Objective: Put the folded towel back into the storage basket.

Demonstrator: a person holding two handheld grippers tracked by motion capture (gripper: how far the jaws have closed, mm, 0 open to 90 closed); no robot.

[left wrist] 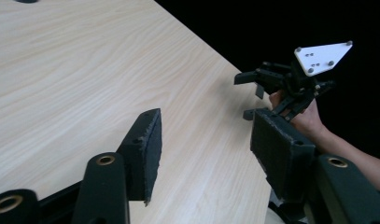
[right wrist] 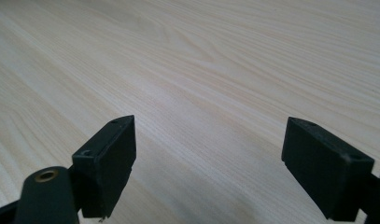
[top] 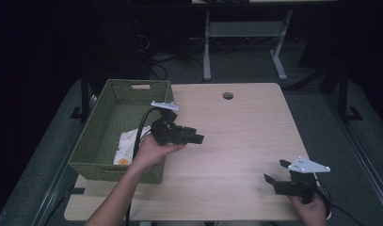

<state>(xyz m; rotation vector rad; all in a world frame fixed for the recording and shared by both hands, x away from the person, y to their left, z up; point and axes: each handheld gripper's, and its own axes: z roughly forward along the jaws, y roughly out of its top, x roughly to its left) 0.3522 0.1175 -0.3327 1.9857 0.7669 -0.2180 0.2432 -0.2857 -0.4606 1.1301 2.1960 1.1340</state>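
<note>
Two tongs, left (top: 196,138) and right (top: 276,171), both gape empty over one table (top: 245,127) bearing one basket (top: 97,136).

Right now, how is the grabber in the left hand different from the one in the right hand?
The left gripper is held up beside the green basket, while the right gripper sits near the table's front right corner. The left one points across the table to the right; the right one points left. Both are black, carry a grey plate, and have their jaws open with nothing between them.

Matt pale wood-grain table (top: 245,136), woven green basket (top: 92,141), matt black gripper pads (right wrist: 108,158)
</note>
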